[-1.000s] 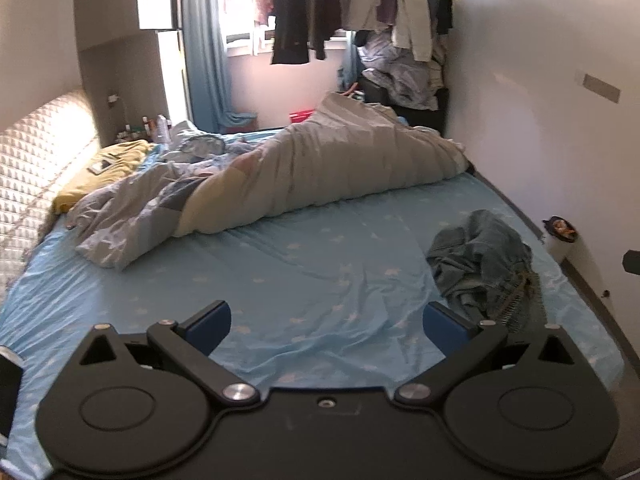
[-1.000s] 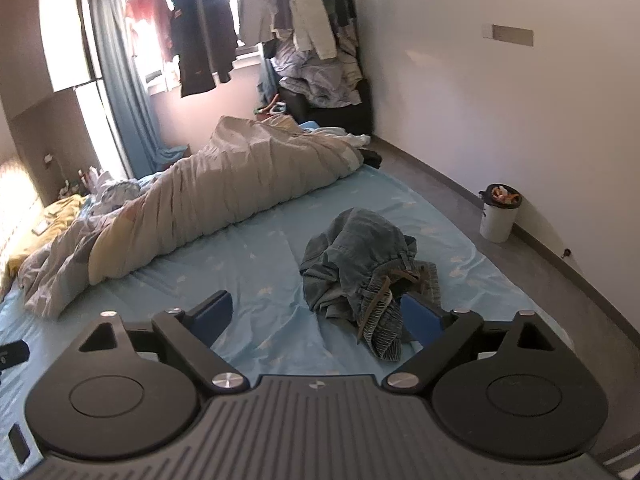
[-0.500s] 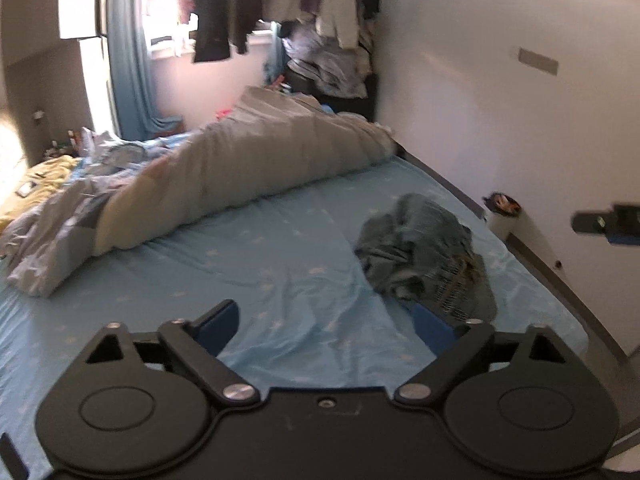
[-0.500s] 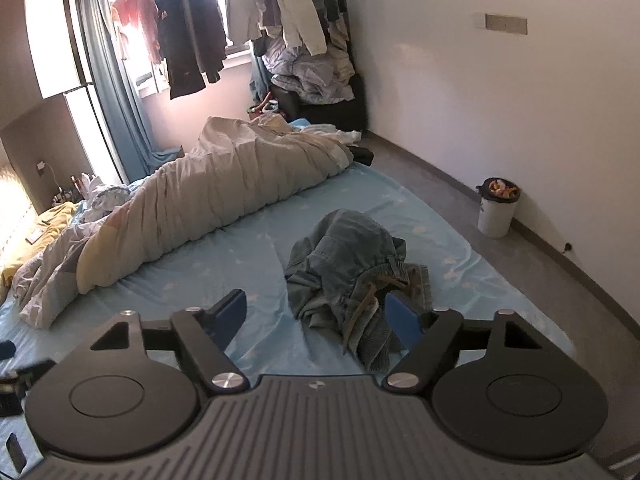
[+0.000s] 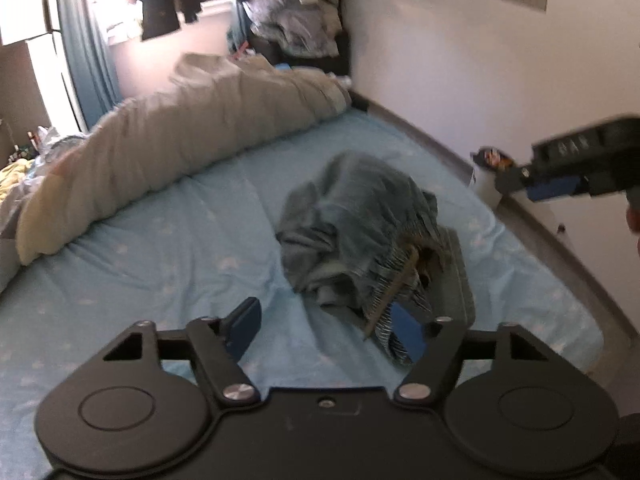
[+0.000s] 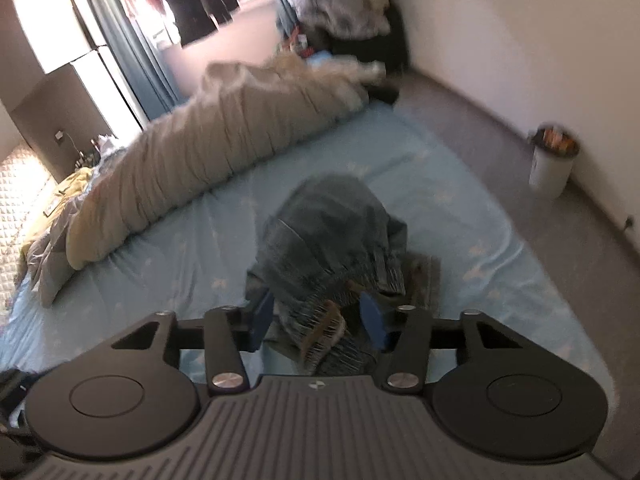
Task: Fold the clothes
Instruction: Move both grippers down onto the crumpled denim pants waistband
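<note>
A crumpled blue-grey garment (image 5: 356, 228) with a striped waistband lies in a heap on the light blue bed sheet (image 5: 160, 264). My left gripper (image 5: 326, 330) is open, its right finger at the heap's near edge. In the right wrist view the same garment (image 6: 332, 236) lies straight ahead. My right gripper (image 6: 320, 316) is open with its fingers on either side of the heap's near striped edge. The right gripper also shows in the left wrist view (image 5: 560, 184), at the right, above the bed's edge.
A rolled beige duvet (image 5: 192, 132) lies across the far half of the bed. A white waste bin (image 6: 554, 162) stands on the floor by the right wall. Clothes hang by the window (image 6: 200, 8), with piled laundry below. A quilted headboard (image 6: 16, 188) is at the left.
Both grippers have moved forward and to the right toward the garment. The right gripper's fingers have narrowed and now flank its near edge. The right gripper has come further into the left view.
</note>
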{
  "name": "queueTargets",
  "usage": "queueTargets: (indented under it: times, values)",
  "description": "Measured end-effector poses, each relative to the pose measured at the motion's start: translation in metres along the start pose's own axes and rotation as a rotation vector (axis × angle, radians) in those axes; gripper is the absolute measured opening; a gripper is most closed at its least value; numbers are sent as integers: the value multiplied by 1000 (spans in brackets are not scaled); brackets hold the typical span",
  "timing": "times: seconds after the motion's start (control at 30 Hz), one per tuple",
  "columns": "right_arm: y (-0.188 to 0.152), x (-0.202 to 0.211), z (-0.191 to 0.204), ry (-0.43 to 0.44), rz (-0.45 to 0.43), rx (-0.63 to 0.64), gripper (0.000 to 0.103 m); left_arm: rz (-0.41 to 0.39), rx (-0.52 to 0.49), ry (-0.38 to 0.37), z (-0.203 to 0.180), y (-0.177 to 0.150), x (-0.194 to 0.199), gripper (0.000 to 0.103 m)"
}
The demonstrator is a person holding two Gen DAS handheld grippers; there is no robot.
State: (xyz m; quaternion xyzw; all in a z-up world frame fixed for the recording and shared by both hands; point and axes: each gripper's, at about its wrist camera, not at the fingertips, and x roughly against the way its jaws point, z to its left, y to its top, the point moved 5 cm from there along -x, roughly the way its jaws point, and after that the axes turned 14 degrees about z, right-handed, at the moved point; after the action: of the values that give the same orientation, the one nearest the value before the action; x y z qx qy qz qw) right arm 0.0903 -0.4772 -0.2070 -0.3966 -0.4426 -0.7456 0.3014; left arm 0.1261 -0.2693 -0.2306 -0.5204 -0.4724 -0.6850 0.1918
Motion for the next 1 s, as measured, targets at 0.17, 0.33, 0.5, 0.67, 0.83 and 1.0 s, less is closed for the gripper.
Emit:
queueTargets:
  times: [0.17, 0.33, 0.5, 0.67, 0.83, 1.0]
  values:
    - [21, -48, -37, 42, 110, -29, 47, 82, -20, 7, -37, 16, -66, 52]
    - [41, -92, -66, 112, 195, -97, 48, 186, -54, 5, -57, 24, -131, 37]
    - [59, -132, -85, 150, 251, -133, 51, 271, -53, 3, -67, 25, -179, 34]
    - [63, -162, -104, 178, 316, -206, 59, 340, -50, 10, -68, 15, -205, 34]
    - [55, -186, -123, 292, 331, -344, 72, 365, -33, 2, -73, 12, -230, 34]
    - [50, -202, -132, 327, 312, -336, 73, 361, -10, -4, -76, 14, -245, 34]
